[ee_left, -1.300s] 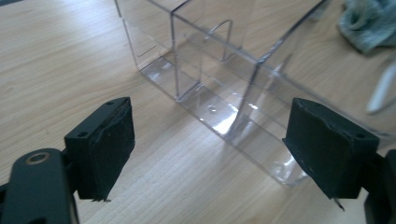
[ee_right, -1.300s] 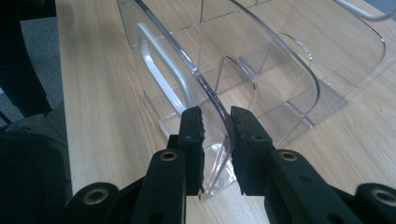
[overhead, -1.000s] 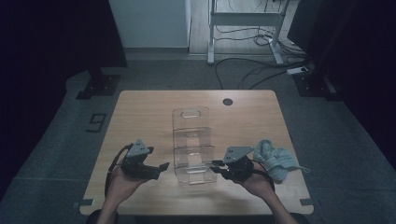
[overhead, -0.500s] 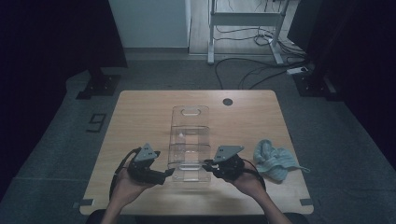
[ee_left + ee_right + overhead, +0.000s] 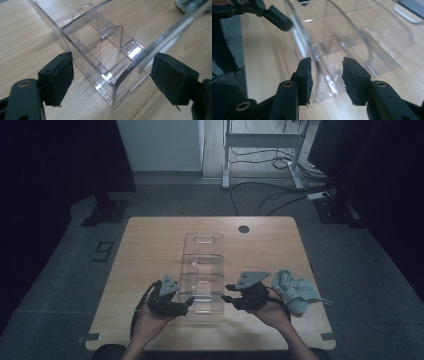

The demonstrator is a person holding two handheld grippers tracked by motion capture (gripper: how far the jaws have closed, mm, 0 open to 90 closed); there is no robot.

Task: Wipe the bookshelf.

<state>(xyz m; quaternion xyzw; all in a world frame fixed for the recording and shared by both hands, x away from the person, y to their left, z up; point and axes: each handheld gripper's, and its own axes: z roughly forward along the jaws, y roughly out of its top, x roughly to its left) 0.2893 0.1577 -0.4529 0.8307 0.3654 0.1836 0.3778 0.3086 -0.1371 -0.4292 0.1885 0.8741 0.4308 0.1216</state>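
Observation:
A clear acrylic organizer (image 5: pixel 204 265) with several compartments lies lengthwise in the middle of the wooden table (image 5: pixel 150 245). My left gripper (image 5: pixel 189 304) is at its near left corner. In the left gripper view the left gripper (image 5: pixel 116 77) straddles that corner of the organizer (image 5: pixel 107 50). Its jaws have just been closing a little, and the pads (image 5: pixel 60 75) stand clear of the walls. My right gripper (image 5: pixel 226 293) is at the near right side. In the right gripper view the right gripper (image 5: pixel 327 75) has just been opening, with a thin clear edge of the organizer (image 5: pixel 362 37) in the gap, unpressed.
A crumpled light blue cloth (image 5: pixel 295 290) lies on the table right of my right hand. A small dark round hole (image 5: pixel 243 228) sits near the table's far edge. Cables and a metal stand (image 5: pixel 260 150) are on the floor beyond the table.
My left gripper has moved right, up to the organizer's near left corner. My right hand has barely shifted and stays at the near right side, beside the cloth.

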